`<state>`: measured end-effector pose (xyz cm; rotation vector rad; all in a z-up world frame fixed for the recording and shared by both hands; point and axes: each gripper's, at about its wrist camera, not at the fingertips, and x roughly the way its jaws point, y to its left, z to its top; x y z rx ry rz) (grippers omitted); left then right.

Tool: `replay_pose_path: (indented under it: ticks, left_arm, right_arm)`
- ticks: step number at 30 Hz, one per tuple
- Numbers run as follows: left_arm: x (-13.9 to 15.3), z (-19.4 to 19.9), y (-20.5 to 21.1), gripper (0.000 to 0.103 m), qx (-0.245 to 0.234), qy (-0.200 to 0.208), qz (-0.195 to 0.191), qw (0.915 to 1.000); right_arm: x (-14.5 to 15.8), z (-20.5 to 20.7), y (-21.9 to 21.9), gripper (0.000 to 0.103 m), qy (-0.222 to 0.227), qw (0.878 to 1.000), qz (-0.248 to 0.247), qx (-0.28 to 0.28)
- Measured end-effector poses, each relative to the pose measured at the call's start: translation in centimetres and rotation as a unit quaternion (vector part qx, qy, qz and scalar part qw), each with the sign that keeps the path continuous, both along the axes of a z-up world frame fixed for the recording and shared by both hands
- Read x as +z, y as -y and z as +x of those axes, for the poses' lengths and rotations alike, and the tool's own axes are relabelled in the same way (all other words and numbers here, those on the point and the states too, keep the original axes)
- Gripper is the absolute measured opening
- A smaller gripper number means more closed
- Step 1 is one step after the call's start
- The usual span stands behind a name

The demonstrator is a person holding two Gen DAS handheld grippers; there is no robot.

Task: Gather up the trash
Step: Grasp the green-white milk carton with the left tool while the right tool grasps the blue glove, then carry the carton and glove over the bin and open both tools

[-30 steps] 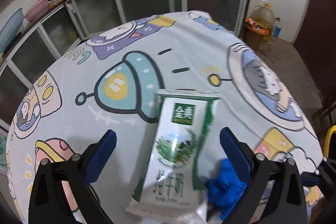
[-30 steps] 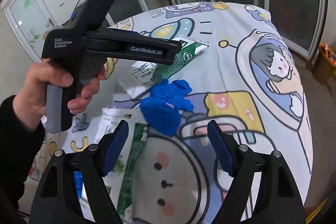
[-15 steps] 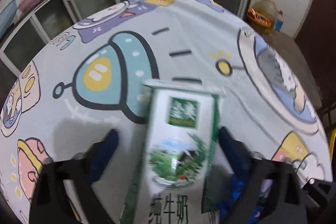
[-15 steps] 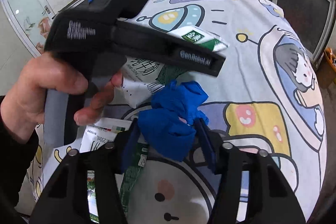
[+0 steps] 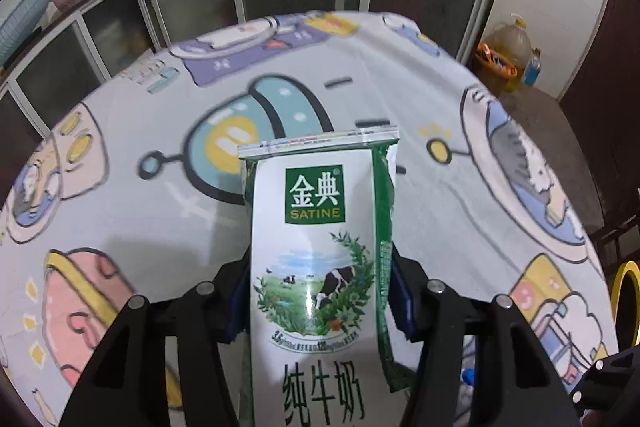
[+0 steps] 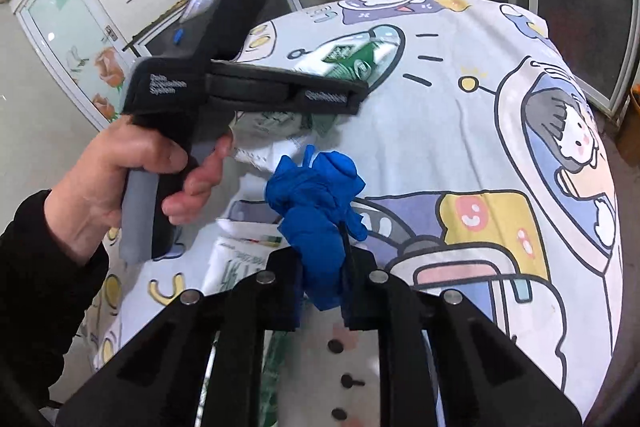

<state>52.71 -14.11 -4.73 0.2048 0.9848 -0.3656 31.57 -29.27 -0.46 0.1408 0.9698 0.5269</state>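
Milk carton (image 5: 320,267), white and green, flattened, upright between the pads of the left gripper (image 5: 318,301), jaws closing on its sides, above the cartoon-print tablecloth (image 5: 400,87). Crumpled blue glove (image 6: 320,215) pinched in the fully closed right gripper (image 6: 322,297). Second flattened carton (image 6: 236,263) flat on the cloth just beside the glove.

milk carton (image 5: 316,267): bottom cut off | second carton (image 6: 240,267): print blurred, perhaps flattened
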Motion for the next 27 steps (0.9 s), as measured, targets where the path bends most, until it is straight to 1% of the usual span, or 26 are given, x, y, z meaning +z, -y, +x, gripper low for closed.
replay_pose_path:
  ticks: [3, 5, 9, 12, 15, 21, 24, 27]
  left_arm:
    - [1.9, -1.0, -0.8, 0.053, 0.003, 0.015, 0.000, 0.9999]
    - [3.0, -1.8, -1.5, 0.053, 0.008, 0.020, -0.009, 0.9997]
    - [4.4, -3.6, -2.4, 0.053, 0.012, 0.033, -0.013, 0.9993]
    - [5.3, -5.6, -3.0, 0.053, 0.012, 0.043, -0.017, 0.9989]
    - [6.1, -8.2, -3.7, 0.053, 0.012, 0.052, -0.028, 0.9982]
    - [7.1, -14.3, -3.9, 0.053, 0.008, 0.070, -0.033, 0.9970]
    - [7.7, -17.2, -3.2, 0.054, -0.001, 0.081, -0.040, 0.9959]
    - [8.3, -20.6, -1.6, 0.054, -0.020, 0.087, -0.059, 0.9942]
  right_arm:
    - [0.9, -1.2, 0.1, 0.014, 0.005, 1.000, 0.002, 0.001]
    - [1.3, -2.0, 0.3, 0.014, 0.005, 1.000, 0.004, -0.001]
    - [2.3, -4.1, 0.9, 0.014, 0.013, 1.000, 0.005, -0.006]
    - [3.0, -5.8, 1.9, 0.014, 0.018, 1.000, 0.007, -0.012]
    - [3.7, -7.7, 3.1, 0.014, 0.024, 0.999, 0.009, -0.020]
    - [4.3, -11.5, 6.5, 0.014, 0.031, 0.999, 0.008, -0.040]
    - [4.4, -13.7, 8.2, 0.014, 0.035, 0.998, 0.009, -0.052]
    - [4.5, -15.9, 10.4, 0.014, 0.038, 0.997, 0.009, -0.069]
